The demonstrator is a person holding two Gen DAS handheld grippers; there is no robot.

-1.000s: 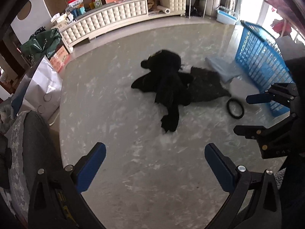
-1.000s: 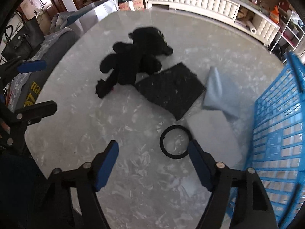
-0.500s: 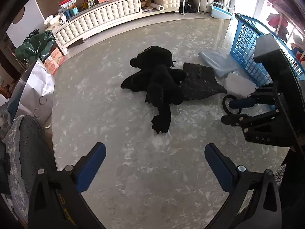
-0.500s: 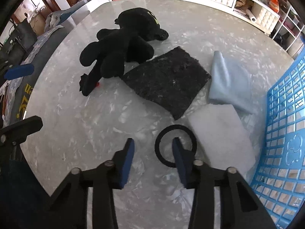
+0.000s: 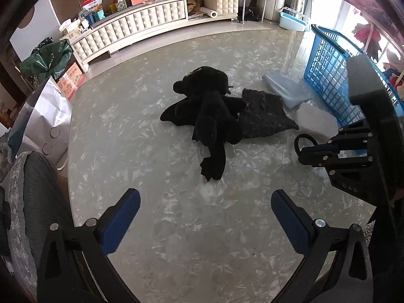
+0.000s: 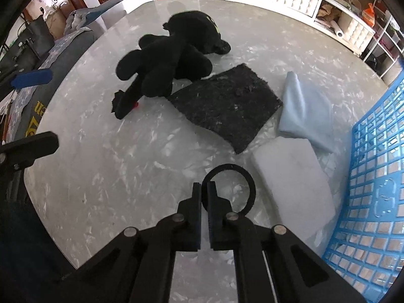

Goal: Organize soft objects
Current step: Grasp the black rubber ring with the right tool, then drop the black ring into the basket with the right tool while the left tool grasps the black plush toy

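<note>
A black plush toy (image 5: 207,106) (image 6: 171,58) lies mid-table. Beside it lie a dark felt pad (image 6: 227,103) (image 5: 262,116), a light blue cloth (image 6: 305,111) (image 5: 285,88) and a white foam block (image 6: 290,176) (image 5: 315,118). A black ring (image 6: 242,179) (image 5: 299,141) lies near the foam. My right gripper (image 6: 204,189) is shut on the ring's left rim; it also shows in the left wrist view (image 5: 313,151). My left gripper (image 5: 204,202) is open and empty, above bare table short of the plush.
A blue plastic basket (image 6: 373,176) (image 5: 333,75) stands at the table's right edge. The marble table (image 6: 101,176) is round. A grey chair (image 5: 32,202) and white bag (image 5: 43,116) sit at its left. A white cabinet (image 5: 151,22) lines the far wall.
My right gripper moved forward to the black ring and closed its fingers on the ring's rim. The left gripper stayed open and shifted only a little.
</note>
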